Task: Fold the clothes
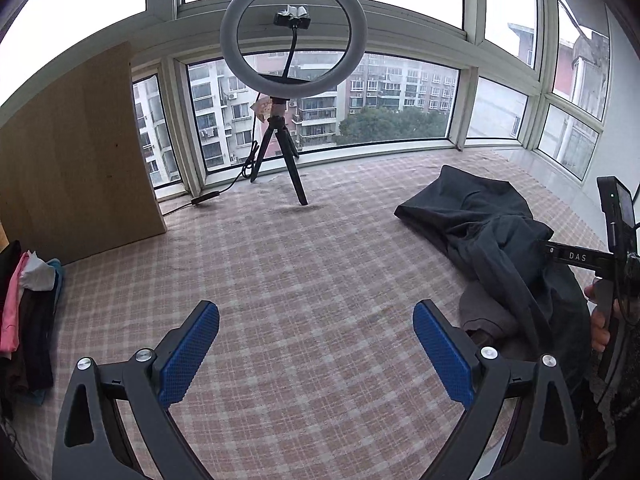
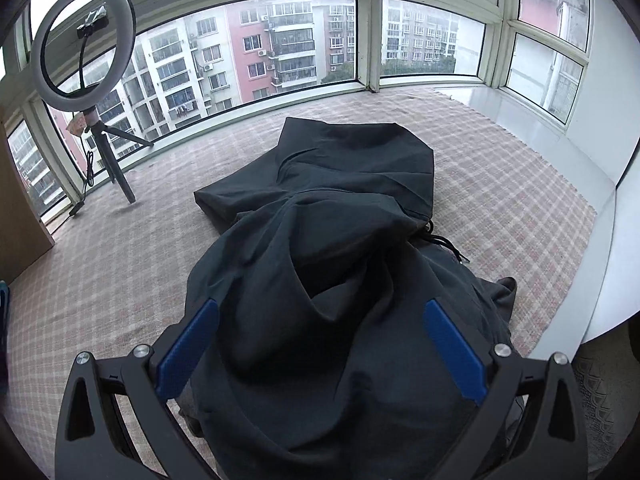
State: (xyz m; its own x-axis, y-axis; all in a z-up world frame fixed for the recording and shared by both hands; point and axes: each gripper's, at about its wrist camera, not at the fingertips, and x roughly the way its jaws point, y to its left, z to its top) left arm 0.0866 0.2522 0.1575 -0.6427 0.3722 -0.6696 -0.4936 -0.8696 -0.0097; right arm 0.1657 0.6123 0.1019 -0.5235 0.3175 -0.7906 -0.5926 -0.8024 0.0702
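A dark grey-green garment (image 2: 328,248) lies crumpled on the checked cloth (image 2: 120,272); it also shows in the left wrist view (image 1: 492,232) at the right. A black drawstring (image 2: 444,242) sticks out at its right side. My right gripper (image 2: 320,320) is open, its blue pads either side of a raised fold, over the garment's near part. My left gripper (image 1: 316,332) is open and empty above bare checked cloth (image 1: 280,280), left of the garment. The right gripper's handle (image 1: 612,264) shows at the right edge of the left wrist view.
A ring light on a tripod (image 1: 292,40) stands at the back by the window, its cable trailing left. A wooden board (image 1: 76,152) leans at the left. A pile of clothes (image 1: 28,312) sits at the left edge. A white ledge (image 2: 600,240) runs along the right.
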